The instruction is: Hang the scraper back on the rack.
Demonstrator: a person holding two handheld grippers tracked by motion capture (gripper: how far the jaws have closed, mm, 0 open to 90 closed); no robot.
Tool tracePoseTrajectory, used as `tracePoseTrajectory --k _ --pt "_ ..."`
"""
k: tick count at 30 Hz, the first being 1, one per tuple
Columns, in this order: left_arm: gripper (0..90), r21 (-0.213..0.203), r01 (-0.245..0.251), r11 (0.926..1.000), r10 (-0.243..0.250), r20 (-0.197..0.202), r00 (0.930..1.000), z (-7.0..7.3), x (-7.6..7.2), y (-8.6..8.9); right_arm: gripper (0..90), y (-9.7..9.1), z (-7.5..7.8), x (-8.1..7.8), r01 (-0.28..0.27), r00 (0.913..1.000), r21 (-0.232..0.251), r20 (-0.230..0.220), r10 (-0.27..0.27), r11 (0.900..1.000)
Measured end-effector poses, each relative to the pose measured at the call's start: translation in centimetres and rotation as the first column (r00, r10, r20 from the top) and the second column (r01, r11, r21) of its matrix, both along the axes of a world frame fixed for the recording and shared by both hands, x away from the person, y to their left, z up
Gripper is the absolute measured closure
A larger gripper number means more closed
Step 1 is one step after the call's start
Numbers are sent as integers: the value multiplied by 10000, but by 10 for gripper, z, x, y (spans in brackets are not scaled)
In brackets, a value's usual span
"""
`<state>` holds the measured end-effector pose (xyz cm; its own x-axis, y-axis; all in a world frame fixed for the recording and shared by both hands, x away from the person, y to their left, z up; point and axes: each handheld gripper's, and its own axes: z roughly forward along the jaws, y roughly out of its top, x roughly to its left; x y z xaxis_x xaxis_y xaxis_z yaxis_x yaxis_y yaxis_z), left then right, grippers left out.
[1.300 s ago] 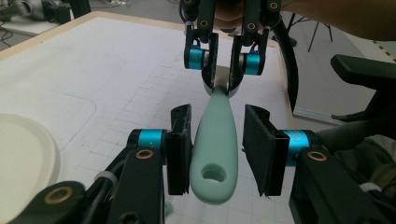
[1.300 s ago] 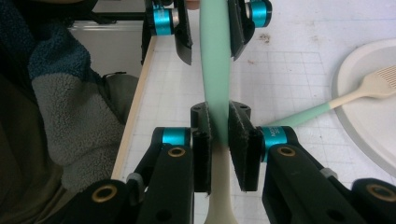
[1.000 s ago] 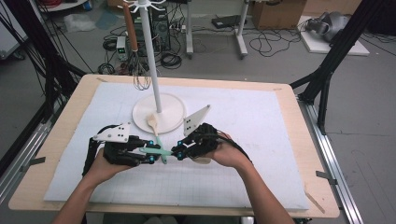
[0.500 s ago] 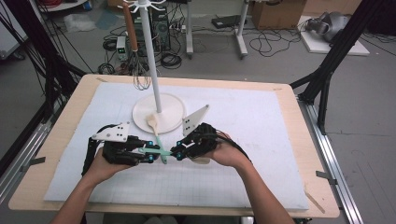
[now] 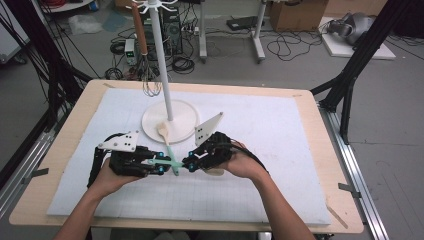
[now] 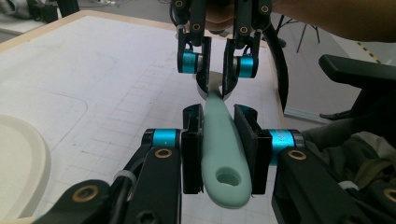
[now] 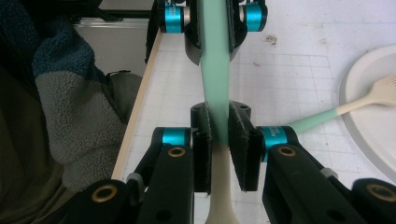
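A mint-handled utensil [image 6: 224, 140] with a hanging hole in its end is held level between both grippers above the white mat. My left gripper [image 6: 219, 116] is shut on the wide hole end; its jaws have just been closing on that handle. Facing it, my right gripper [image 7: 220, 112] is shut on the same utensil where the mint turns beige. In the high view the left gripper [image 5: 159, 165] and the right gripper [image 5: 192, 162] meet tip to tip at the table's middle. A second mint-handled slotted spatula [image 7: 369, 100] lies with its beige head on the stand's base.
A white hook stand rises from a round base [image 5: 185, 112] just beyond the grippers. A whisk [image 5: 150, 82] with a brown handle hangs from it at the left. The white mat [image 5: 280, 150] covers most of the wooden table [image 5: 320, 130].
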<state>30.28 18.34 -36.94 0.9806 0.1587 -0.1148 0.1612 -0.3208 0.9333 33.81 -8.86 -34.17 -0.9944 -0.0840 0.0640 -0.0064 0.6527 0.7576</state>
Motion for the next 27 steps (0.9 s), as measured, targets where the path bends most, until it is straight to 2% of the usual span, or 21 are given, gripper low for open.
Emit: tracePoseTrajectory --k 17,27 --pt "737 -21 65 10000 -66 -266 9996 -1 3 1 791 2 -2 1 -39 10000 -8 80 39 10000" --pt "738 26 58 10000 -57 -287 9996 -1 4 2 787 3 -2 1 1 10000 -22 61 -1 10000"
